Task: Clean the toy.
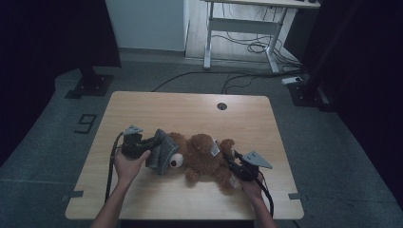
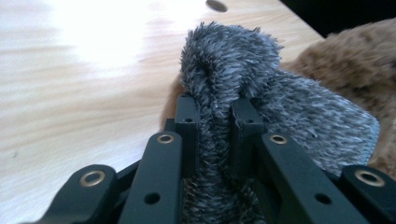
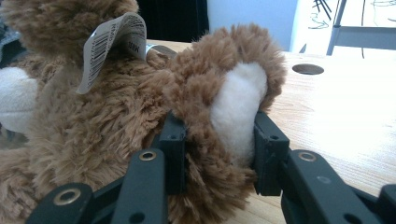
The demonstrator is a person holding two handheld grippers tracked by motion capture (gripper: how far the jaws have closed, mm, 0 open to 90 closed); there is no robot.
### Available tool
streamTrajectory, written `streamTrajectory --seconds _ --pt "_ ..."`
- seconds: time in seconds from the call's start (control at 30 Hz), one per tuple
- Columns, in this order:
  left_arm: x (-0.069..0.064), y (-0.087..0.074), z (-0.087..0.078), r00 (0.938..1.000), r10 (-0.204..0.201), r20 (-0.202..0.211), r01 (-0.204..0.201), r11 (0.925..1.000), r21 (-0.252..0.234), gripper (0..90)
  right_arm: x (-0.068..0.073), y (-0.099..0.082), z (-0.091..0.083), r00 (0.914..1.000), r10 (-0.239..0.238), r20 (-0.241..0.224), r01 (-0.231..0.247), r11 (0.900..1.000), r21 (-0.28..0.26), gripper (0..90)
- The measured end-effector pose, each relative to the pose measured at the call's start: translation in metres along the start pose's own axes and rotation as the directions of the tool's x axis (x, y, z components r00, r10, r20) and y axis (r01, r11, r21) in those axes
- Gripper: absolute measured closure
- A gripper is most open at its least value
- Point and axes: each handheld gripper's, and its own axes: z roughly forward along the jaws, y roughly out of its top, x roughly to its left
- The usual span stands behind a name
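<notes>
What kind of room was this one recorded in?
Probably a lab or recording studio, not a home: a bare wooden table on grey carpet, dark curtains at both sides, a floor marker reading 9, and a white desk behind with loose cables underneath.

The plush bear (image 1: 204, 156) is a warm mid-brown all over, with a cream-white sole patch on its foot (image 3: 238, 109) and a glossy black-and-white eye (image 1: 175, 162). A white paper tag (image 3: 109, 44) hangs from it, printed with black barcode stripes. The fuzzy cloth (image 2: 261, 107) is heathered grey, light and dark fibres mixed into a salt-and-pepper fleck. The fingers (image 2: 187, 123) gripping it are matte black, with small brass-coloured rivets along the black links behind them. The surface (image 1: 190, 107) is pale honey wood with a fine straight grain and one dark round hole. The floor (image 1: 332, 142) is dull grey.
</notes>
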Motion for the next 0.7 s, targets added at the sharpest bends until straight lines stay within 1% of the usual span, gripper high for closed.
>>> streamTrajectory --seconds 0.03,0.07,0.1,0.13,0.17,0.2,0.27,0.3,0.33,0.37,0.4,0.43,0.47,0.5,0.53,0.57,0.6,0.67,0.7 --pt "0.0 0.0 0.0 1.0 0.0 0.0 0.0 1.0 0.0 76.2 0.0 0.0 0.0 1.0 0.0 0.0 0.0 1.0 0.0 63.5" --pt "0.003 0.0 -0.002 0.9999 -0.011 -0.006 0.011 0.9999 -0.004 76.2 0.0 0.0 0.0 1.0 -0.002 0.001 0.002 1.0 0.0 63.5" --pt "0.002 0.001 -0.004 0.9999 -0.012 -0.004 0.012 0.9999 -0.01 76.2 0.0 0.0 0.0 1.0 -0.002 0.002 0.002 1.0 0.0 63.4" --pt "-0.001 0.005 -0.005 1.0 -0.006 0.0 0.006 0.9998 -0.02 76.2 -0.001 0.0 0.0 1.0 0.0 0.001 0.0 1.0 -0.001 63.4" --pt "-0.001 0.005 -0.005 1.0 -0.006 0.0 0.006 0.9998 -0.02 76.2 -0.001 0.0 0.0 1.0 0.0 0.001 0.0 1.0 -0.001 63.4" --pt "-0.012 0.013 -0.008 0.9998 0.017 0.008 -0.016 0.9993 -0.034 76.2 -0.002 0.0 0.0 1.0 0.001 0.002 -0.001 1.0 -0.002 63.4" --pt "-0.027 0.025 -0.008 0.9983 0.05 0.028 -0.049 0.9978 -0.043 76.3 -0.002 -0.001 0.0 1.0 0.005 0.001 -0.005 1.0 -0.004 63.4" --pt "-0.027 0.025 -0.008 0.9983 0.05 0.028 -0.049 0.9978 -0.043 76.3 -0.002 -0.001 0.0 1.0 0.005 0.001 -0.005 1.0 -0.004 63.4" --pt "-0.045 0.036 -0.004 0.9949 0.089 0.047 -0.087 0.9949 -0.051 76.3 -0.002 -0.001 0.0 1.0 0.003 0.001 -0.003 1.0 -0.008 63.4" --pt "-0.045 0.036 -0.004 0.9949 0.089 0.047 -0.087 0.9949 -0.051 76.2 -0.002 -0.001 0.0 1.0 0.003 0.001 -0.003 1.0 -0.008 63.4" --pt "-0.066 0.048 0.004 0.9895 0.129 0.066 -0.125 0.9909 -0.049 76.2 -0.002 -0.002 0.0 1.0 0.0 0.002 0.0 0.9999 -0.014 63.4" --pt "-0.066 0.048 0.004 0.9895 0.129 0.066 -0.125 0.9909 -0.049 76.2 -0.002 -0.002 0.0 1.0 0.0 0.002 0.0 0.9999 -0.014 63.4" --pt "-0.079 0.056 0.014 0.9855 0.149 0.083 -0.145 0.9885 -0.042 76.2 -0.002 -0.002 -0.001 1.0 0.0 0.002 0.0 0.9999 -0.017 63.4" --pt "-0.079 0.056 0.014 0.9855 0.149 0.083 -0.145 0.9885 -0.042 76.1 -0.002 -0.002 -0.001 1.0 0.0 0.002 0.0 0.9999 -0.017 63.4" --pt "-0.087 0.061 0.026 0.9833 0.153 0.099 -0.151 0.9882 -0.026 76.1 -0.002 -0.002 -0.001 1.0 -0.006 0.001 0.006 0.9998 -0.018 63.4" --pt "-0.09 0.063 0.036 0.9843 0.141 0.106 -0.141 0.9899 -0.004 76.1 -0.002 -0.002 -0.001 1.0 -0.006 0.001 0.006 0.9998 -0.018 63.4" --pt "-0.09 0.063 0.045 0.9852 0.137 0.103 -0.14 0.9898 0.024 76.0 -0.002 -0.002 -0.001 1.0 -0.004 0.001 0.004 0.9998 -0.02 63.4" --pt "-0.086 0.057 0.062 0.9885 0.119 0.093 -0.127 0.9889 0.078 76.1 -0.002 -0.003 -0.001 1.0 -0.003 0.0 0.003 0.9998 -0.021 63.4" --pt "-0.082 0.052 0.066 0.9899 0.108 0.092 -0.116 0.9889 0.093 76.1 -0.002 -0.002 -0.001 1.0 -0.004 0.0 0.004 0.9998 -0.021 63.3"
